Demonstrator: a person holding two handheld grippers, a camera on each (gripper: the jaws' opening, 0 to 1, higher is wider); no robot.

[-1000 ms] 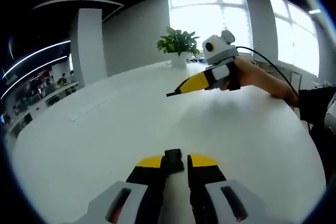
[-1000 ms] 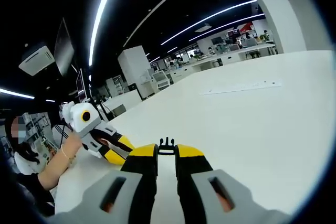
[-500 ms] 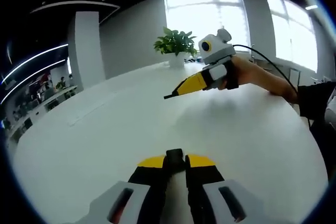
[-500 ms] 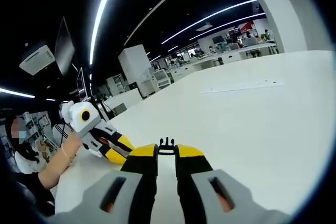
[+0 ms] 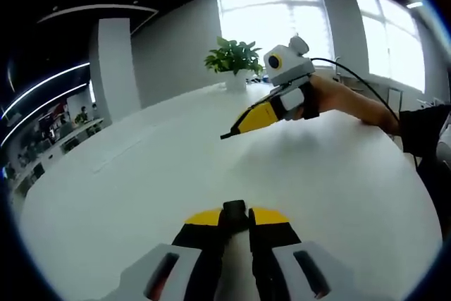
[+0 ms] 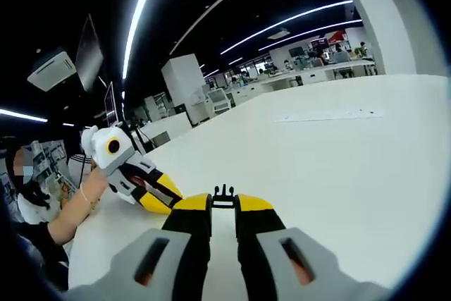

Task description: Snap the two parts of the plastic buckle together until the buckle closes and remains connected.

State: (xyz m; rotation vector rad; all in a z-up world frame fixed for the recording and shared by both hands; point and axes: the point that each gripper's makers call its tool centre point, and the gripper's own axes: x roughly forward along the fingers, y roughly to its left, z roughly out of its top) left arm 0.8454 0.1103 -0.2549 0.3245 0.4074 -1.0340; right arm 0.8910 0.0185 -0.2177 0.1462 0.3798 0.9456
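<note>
In the left gripper view, my left gripper (image 5: pixel 235 216) is shut on a black buckle part (image 5: pixel 234 209), a blocky piece that pokes up between its yellow tips. In the right gripper view, my right gripper (image 6: pixel 223 204) is shut on the other black buckle part (image 6: pixel 223 192), whose small prongs stick out past its tips. The two parts are far apart. The right gripper (image 5: pixel 239 126) also shows in the left gripper view, held by a hand above the white table (image 5: pixel 134 174). The left gripper (image 6: pixel 151 192) shows at the left of the right gripper view.
A potted plant (image 5: pixel 236 58) stands at the table's far edge in front of bright windows. A person's forearm (image 5: pixel 352 103) reaches in from the right. A thin strip (image 6: pixel 328 114) lies on the table farther out. Desks and people fill the room behind.
My left gripper's jaws have drawn closer together on the black buckle part. Both hands have drifted a little; the right gripper still grips its pronged part.
</note>
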